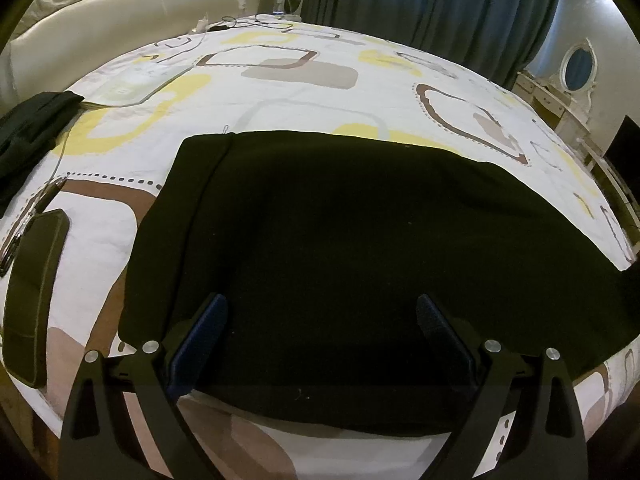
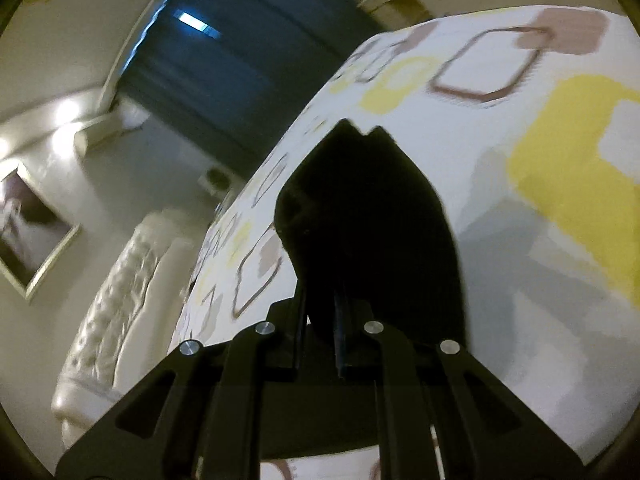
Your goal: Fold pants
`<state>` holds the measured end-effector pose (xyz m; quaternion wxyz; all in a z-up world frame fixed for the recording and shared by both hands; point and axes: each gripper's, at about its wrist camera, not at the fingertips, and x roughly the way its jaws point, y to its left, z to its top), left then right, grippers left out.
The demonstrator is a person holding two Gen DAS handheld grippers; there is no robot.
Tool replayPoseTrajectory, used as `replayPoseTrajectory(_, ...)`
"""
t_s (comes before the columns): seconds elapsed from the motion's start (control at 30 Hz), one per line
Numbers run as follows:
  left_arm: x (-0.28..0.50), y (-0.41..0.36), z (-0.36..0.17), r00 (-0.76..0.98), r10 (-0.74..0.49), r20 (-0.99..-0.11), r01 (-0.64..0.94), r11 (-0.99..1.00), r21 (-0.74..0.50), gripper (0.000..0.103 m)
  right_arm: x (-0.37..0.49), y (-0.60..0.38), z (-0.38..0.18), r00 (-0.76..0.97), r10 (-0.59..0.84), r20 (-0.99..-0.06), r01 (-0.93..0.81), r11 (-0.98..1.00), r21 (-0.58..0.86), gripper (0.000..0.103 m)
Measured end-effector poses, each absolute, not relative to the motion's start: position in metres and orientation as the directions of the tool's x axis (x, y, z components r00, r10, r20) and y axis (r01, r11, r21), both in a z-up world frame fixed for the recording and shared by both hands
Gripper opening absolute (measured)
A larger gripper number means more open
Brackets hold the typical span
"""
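Observation:
The black pants (image 1: 340, 248) lie spread flat across the patterned bedspread (image 1: 280, 80) in the left wrist view. My left gripper (image 1: 322, 320) is open, its two fingers wide apart just above the near part of the pants, holding nothing. In the right wrist view, my right gripper (image 2: 320, 300) is shut on a bunched part of the black pants (image 2: 372, 216), which is lifted off the bedspread (image 2: 520, 208). This view is tilted and blurred.
A dark folded garment (image 1: 32, 128) and a black flat case (image 1: 34, 296) lie on the bed's left side. A padded cream headboard (image 1: 100, 12) stands behind, with cables (image 1: 240, 22) near it. Dark curtains (image 1: 440, 8) and a white dresser with mirror (image 1: 568, 80) stand at the right.

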<state>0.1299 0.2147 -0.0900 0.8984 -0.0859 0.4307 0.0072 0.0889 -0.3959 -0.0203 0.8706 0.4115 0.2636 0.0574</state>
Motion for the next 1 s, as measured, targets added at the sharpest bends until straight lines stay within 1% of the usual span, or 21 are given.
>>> replayPoseTrajectory(0.13,0.129,0.216,-0.090,0.631,-0.066,-0.773,-0.085,0.985,-0.153,0.095,0.105,-0.349,-0.019,0.811,0.400,-0.427,0.050,0.679,0.732,0.011)
replayPoseTrajectory(0.27,0.129,0.216,-0.090,0.633,-0.071,-0.771,-0.080,0.984,-0.157,0.095,0.121,-0.300,-0.029,0.753,0.473,-0.458,0.004,0.692,0.722,0.011)
replayPoseTrajectory(0.43,0.130,0.218,-0.090,0.633,-0.077,-0.770,-0.076,0.984,-0.161,0.095,0.135,-0.247,-0.043,0.687,0.528,-0.500,-0.040,0.714,0.699,0.011)
replayPoseTrajectory(0.77,0.131,0.218,-0.090,0.634,-0.081,-0.769,-0.074,0.984,-0.164,0.095,0.148,-0.168,-0.065,0.580,0.582,-0.570,-0.140,0.760,0.634,0.011)
replayPoseTrajectory(1.0,0.131,0.218,-0.090,0.635,-0.080,-0.768,-0.075,0.984,-0.165,0.095,0.147,-0.146,-0.084,0.523,0.588,-0.617,-0.162,0.780,0.605,0.011)
